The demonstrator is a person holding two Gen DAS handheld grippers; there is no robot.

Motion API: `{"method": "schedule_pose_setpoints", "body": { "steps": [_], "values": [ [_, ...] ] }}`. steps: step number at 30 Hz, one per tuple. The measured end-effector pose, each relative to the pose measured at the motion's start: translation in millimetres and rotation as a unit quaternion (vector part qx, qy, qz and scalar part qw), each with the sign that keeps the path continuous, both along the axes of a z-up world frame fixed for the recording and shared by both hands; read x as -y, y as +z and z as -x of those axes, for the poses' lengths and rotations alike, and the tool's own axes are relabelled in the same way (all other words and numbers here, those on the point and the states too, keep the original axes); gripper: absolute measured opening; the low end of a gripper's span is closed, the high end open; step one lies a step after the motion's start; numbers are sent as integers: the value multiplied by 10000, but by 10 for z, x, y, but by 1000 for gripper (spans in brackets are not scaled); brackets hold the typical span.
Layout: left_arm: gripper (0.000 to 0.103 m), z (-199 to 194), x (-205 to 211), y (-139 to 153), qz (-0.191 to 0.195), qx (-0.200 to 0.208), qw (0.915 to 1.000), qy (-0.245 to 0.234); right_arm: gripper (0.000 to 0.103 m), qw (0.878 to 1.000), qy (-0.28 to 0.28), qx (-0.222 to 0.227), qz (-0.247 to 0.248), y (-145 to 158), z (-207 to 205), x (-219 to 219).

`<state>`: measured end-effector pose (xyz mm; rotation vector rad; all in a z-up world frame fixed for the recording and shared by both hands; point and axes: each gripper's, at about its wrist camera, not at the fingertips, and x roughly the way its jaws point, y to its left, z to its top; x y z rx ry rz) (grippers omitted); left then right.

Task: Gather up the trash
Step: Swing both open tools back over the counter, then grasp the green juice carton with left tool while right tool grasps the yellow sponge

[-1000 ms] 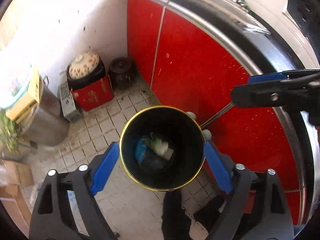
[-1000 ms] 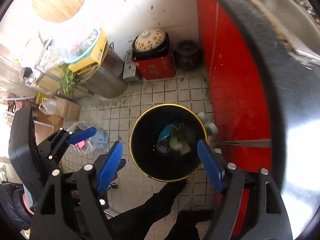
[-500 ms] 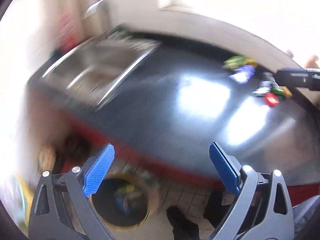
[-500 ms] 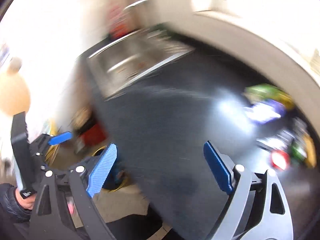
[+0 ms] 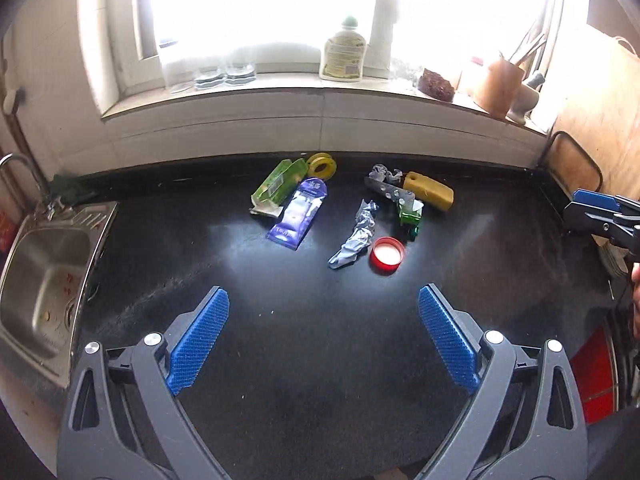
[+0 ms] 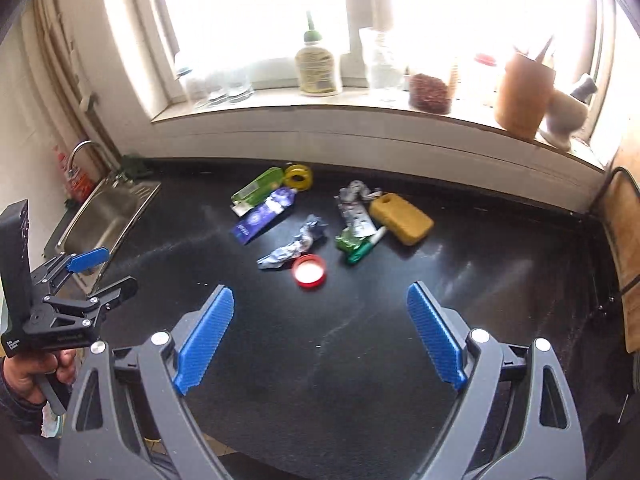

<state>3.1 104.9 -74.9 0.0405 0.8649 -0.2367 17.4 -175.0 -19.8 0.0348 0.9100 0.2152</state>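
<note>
Trash lies in a loose group at the back of the black counter (image 5: 320,360): a purple pouch (image 5: 298,213), a green carton (image 5: 274,189), a yellow tape roll (image 5: 321,165), a crumpled silver wrapper (image 5: 356,238), a red lid (image 5: 387,255), a green wrapper (image 5: 410,216), a foil strip (image 5: 386,188) and a yellow sponge (image 5: 429,191). My left gripper (image 5: 324,336) hangs open and empty above the counter's near half, well short of the trash. The right gripper (image 6: 320,338) is open and empty too, with the red lid (image 6: 309,271) just beyond its fingers. Each gripper shows at the other view's edge.
A steel sink (image 5: 42,280) with a tap sits at the counter's left end. The windowsill behind carries glasses, a soap bottle (image 5: 343,54), a jar and a utensil pot (image 5: 498,88). A wooden board (image 5: 596,120) leans at the right. A hand (image 6: 28,372) holds the left gripper.
Both grippers have swung up from the black bin on the floor beside the red cabinet to the countertop. They now face the trash under the window. Both stay empty.
</note>
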Motion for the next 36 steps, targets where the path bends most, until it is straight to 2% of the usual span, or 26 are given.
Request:
{"method": "schedule_pose_setpoints", "body": {
  "steps": [5,12,17,23,26,29,31,33,34,36],
  "values": [
    [93,-306,117,-58,-140,-73,9999,-21,86,10000,-25,-72,-47,-93,-203,154],
    [93,-999,44,-287,-324,-281,9991,45,86,9994,164,-301,44,-403,-848,312],
    [93,-1748,4,-655,-684,-417,9967,-90,86,9980,274,-564,76,-775,-1472,434],
    [92,-2547,-32,-1168,-746,-618,9946,-376,86,9946,323,-978,130,-1331,-2160,556],
    [91,-2831,24,-1420,-901,-734,9914,-596,86,9912,455,-1221,236,-1634,-2434,563],
    [83,-3042,39,-1628,-906,-866,9892,-766,86,9880,556,-1400,333,-1868,-2629,549],
    [80,-3118,14,-1698,-738,-873,9902,-799,85,9857,640,-1519,345,-2004,-2722,541],
    [69,-3193,11,-1795,-677,-1026,9887,-856,85,9842,710,-1584,344,-2087,-2781,531],
    [67,-3192,15,-1794,-692,-922,9893,-894,84,9836,740,-1616,320,-2115,-2795,528],
    [50,-3195,37,-1788,-714,-854,9887,-1007,75,9826,784,-1669,231,-2153,-2809,524]
  ]
}}
